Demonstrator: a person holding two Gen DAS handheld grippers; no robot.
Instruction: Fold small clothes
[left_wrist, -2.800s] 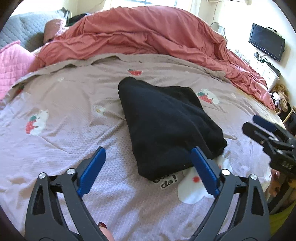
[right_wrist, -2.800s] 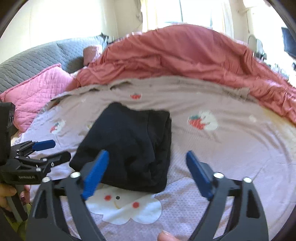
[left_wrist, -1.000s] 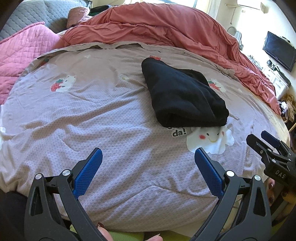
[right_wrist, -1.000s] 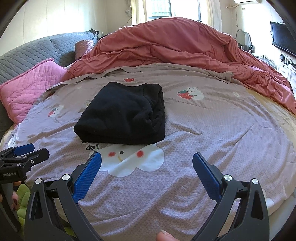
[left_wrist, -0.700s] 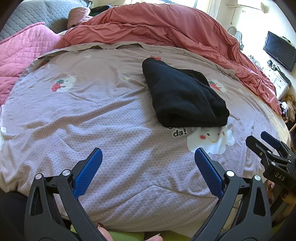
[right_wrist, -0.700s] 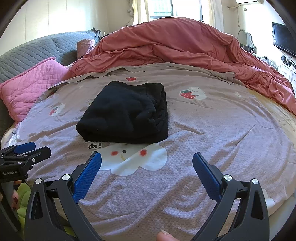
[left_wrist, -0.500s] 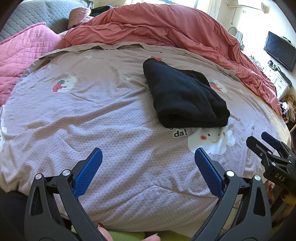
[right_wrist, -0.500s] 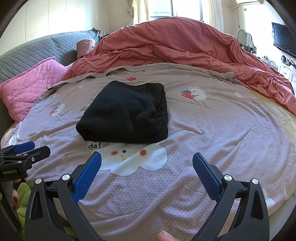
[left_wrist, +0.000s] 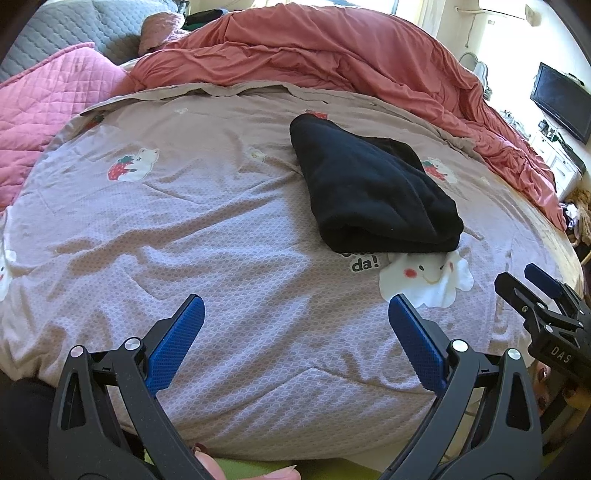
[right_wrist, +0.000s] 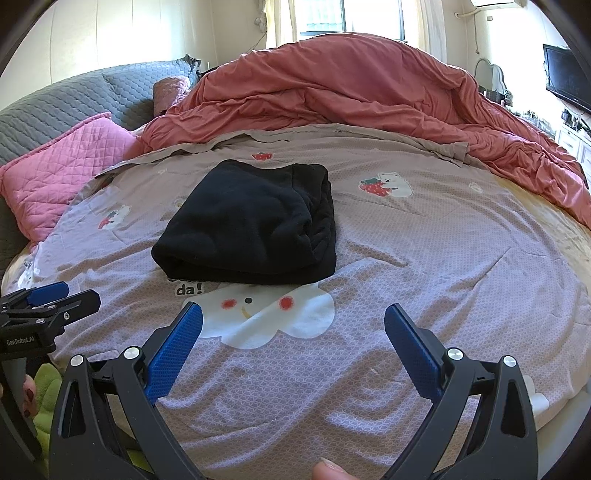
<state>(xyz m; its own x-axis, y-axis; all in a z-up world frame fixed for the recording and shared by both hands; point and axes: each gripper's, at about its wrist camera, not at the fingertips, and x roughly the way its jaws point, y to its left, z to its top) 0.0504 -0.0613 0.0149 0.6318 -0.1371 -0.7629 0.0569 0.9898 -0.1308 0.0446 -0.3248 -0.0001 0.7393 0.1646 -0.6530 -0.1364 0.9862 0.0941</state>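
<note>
Black fleece, a folded garment (left_wrist: 373, 192) (right_wrist: 255, 225), lies on the mauve bedsheet (left_wrist: 184, 229) (right_wrist: 443, 266) ahead of both tongs and well apart from them. From the left gripper (left_wrist: 295, 325) it sits ahead and to the right; from the right gripper (right_wrist: 293, 325) it sits ahead and slightly left, just beyond a white cloud print (right_wrist: 273, 317). Both grippers hover with blue pads spread wide, holding nothing. A red duvet (right_wrist: 369, 88) is heaped beyond the garment, with a pink pillow (right_wrist: 62, 173) far left.
</note>
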